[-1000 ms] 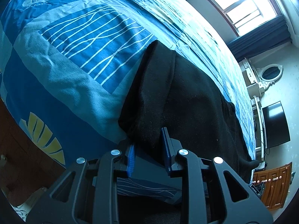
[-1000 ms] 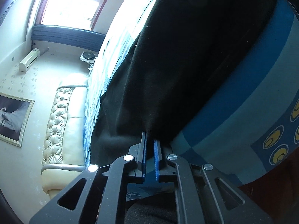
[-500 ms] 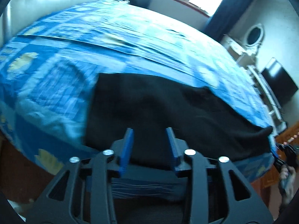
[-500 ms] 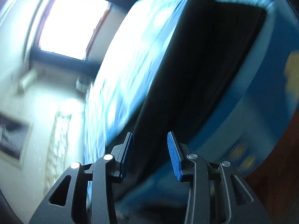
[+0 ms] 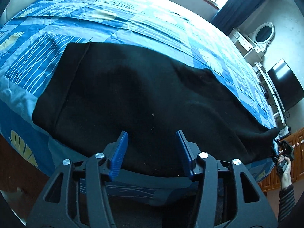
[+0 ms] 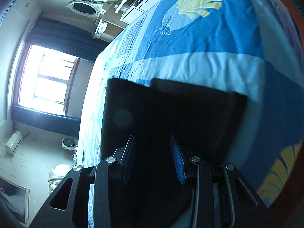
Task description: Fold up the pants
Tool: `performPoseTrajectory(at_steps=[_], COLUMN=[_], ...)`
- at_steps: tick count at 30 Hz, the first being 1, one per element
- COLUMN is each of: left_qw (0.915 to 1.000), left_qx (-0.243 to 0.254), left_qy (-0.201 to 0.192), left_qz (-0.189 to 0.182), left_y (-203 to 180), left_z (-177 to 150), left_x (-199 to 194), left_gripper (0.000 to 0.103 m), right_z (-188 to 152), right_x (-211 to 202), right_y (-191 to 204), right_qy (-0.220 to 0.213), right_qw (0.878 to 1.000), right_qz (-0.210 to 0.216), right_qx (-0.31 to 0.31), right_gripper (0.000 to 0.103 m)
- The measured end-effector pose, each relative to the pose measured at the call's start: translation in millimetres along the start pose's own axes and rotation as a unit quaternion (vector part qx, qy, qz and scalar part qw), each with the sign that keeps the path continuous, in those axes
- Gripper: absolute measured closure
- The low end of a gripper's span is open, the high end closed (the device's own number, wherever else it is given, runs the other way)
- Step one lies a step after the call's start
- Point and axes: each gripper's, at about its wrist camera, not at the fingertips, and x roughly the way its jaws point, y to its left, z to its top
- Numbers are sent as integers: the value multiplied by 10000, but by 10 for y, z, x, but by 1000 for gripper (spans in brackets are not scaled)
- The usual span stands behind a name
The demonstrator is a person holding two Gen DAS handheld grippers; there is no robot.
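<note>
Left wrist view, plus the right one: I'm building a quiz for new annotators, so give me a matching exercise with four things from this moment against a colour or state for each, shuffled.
Things:
1. pants
2. bedspread
3. left tool
4. television

Colour or state:
A. dark blank screen, by the wall
B. open, holding nothing
C. blue patchwork with yellow leaf prints
D. black, spread flat along the bed's near edge

Pairs: 1-D, 2-C, 3-B, 4-A

The right tool is open too, so B would fit it as well.
</note>
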Motion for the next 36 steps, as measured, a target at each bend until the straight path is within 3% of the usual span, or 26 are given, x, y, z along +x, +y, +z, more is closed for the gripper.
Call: performPoseTrajectory(at_steps=[10, 15, 19, 23, 27, 36], left_qw=[9999, 9997, 9994, 9991, 9990, 9989], left_qx=[-157, -231, -341, -426, -439, -464], left_qy=[31, 19, 14, -9, -11, -18], left_qz=[54, 66, 26, 5, 9, 39], left_y=[-12, -15, 13, 27, 29, 20], left_z=[-14, -23, -9, -2, -9, -2], left_x=[67, 83, 87, 97, 106, 129], left_gripper=[43, 41, 41, 40, 39, 35], right_z=[221, 323, 476, 588, 583, 535], right_x=[155, 229, 192, 227, 180, 312], right_y=[279, 279, 271, 181, 88, 157], right_qy=[-100, -65, -307, -3, 205, 376], right_qw=[9990, 9992, 9993, 9995, 9991, 9972], right_qz=[-58, 192, 15, -113, 135, 132], right_qx=[-440, -339, -230, -293, -338, -627], right_gripper=[64, 64, 64, 64, 64, 64])
